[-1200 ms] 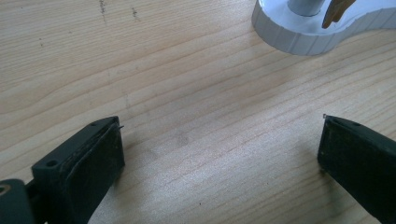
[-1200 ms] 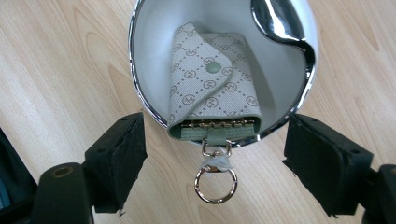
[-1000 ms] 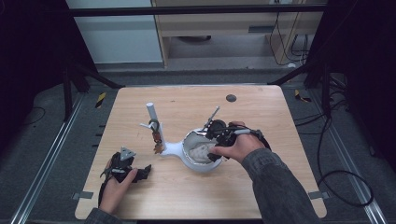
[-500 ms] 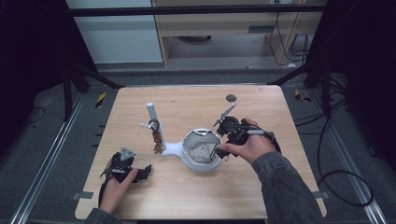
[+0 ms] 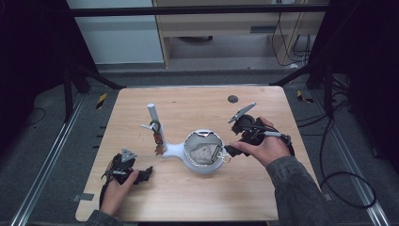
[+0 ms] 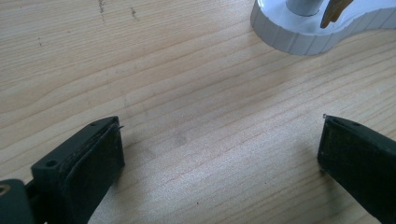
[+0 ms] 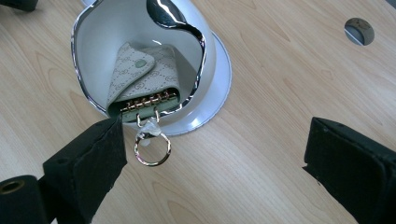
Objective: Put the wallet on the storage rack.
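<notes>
A beige patterned key case (image 7: 140,79) lies inside the white bowl (image 7: 212,70) of a white stand (image 5: 175,149). Its key ring (image 7: 152,149) hangs over the bowl's rim onto the table. My right gripper (image 7: 215,163) sits just right of the bowl (image 5: 203,134). Its jaws have just been opening and now stand wide apart, with the ring near one jaw but not pressed. At the table's front left, my left gripper (image 5: 141,174) rests open. Bare wood lies between its jaws (image 6: 219,154), and the stand's base (image 6: 299,35) is ahead of it.
A white post (image 5: 153,115) with hooks and small brown hanging items rises from the stand's left end. A dark round hole (image 5: 232,99) marks the table behind the right hand. Cables trail off the table's right side.
The right hand has drawn back to the right, away from the bowl, and its jaws have opened. The key case stays in the bowl. The left hand has not moved.
</notes>
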Demonstrator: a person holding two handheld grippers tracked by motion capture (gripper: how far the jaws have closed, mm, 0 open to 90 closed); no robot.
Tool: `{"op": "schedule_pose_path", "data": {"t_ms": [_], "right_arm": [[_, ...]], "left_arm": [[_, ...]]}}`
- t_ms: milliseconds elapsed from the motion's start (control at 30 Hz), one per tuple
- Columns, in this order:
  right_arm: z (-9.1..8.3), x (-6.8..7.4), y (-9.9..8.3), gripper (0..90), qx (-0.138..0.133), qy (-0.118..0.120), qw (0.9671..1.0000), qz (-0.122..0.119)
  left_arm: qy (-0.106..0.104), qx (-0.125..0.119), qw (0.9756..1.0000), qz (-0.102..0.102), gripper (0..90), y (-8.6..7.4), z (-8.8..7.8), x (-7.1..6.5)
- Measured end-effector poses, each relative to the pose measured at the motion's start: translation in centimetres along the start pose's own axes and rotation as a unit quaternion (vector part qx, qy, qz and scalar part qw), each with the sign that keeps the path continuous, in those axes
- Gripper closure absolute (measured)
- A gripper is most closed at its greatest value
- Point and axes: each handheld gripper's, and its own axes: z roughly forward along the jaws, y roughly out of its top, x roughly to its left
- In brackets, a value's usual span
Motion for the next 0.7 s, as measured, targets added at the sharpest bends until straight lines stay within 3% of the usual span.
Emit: {"op": "schedule_pose_path", "data": {"t_ms": [367,700], "right_arm": [[-0.3,-0.9,-0.9,5.4,-0.017,-0.008,0.9997,0.013],[-0.1,-2.8,-2.4,6.8,-0.043,-0.044,0.9962,0.062]], "left_arm": [[0.000,0.000,1.0000,0.000,0.0,0.0,0.0,0.0],[0.000,0.000,1.0000,-0.001,0.0,0.0,0.0,0.0]]}}
